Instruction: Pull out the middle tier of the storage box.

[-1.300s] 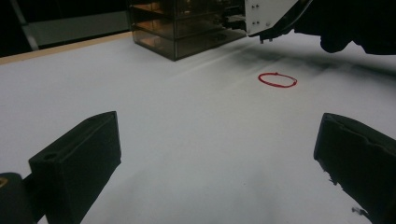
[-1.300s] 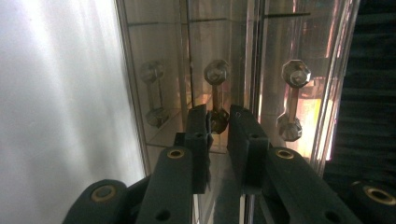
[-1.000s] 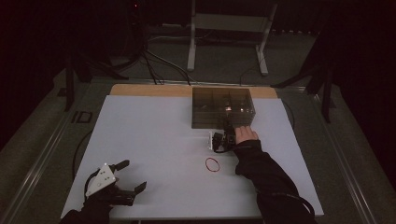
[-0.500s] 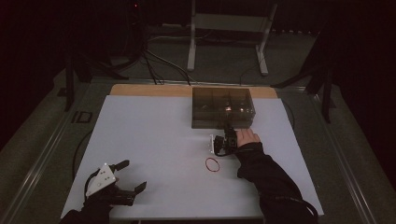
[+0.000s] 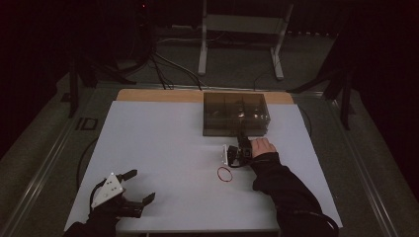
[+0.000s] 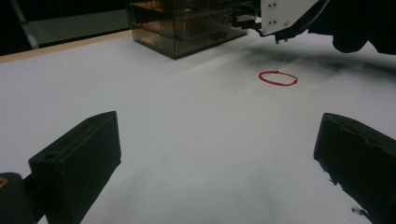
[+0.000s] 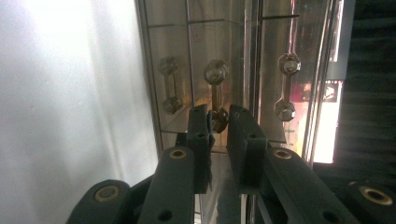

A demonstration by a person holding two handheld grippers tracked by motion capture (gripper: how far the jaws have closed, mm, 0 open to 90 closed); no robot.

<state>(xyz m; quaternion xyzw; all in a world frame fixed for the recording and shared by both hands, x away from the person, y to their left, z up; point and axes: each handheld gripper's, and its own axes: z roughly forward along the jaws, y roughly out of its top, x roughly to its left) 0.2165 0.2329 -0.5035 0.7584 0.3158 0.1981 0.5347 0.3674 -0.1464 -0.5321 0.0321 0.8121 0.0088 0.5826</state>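
Over the last second we have drawn our right gripper slightly back from the smoky transparent plastic drawer box, its jaws nearly closed on the small metal bar handle directly ahead of its tips. We judge the drawer is starting to open. The red rubber band lies just behind it. Our left gripper hangs wide open and empty, unmoved.
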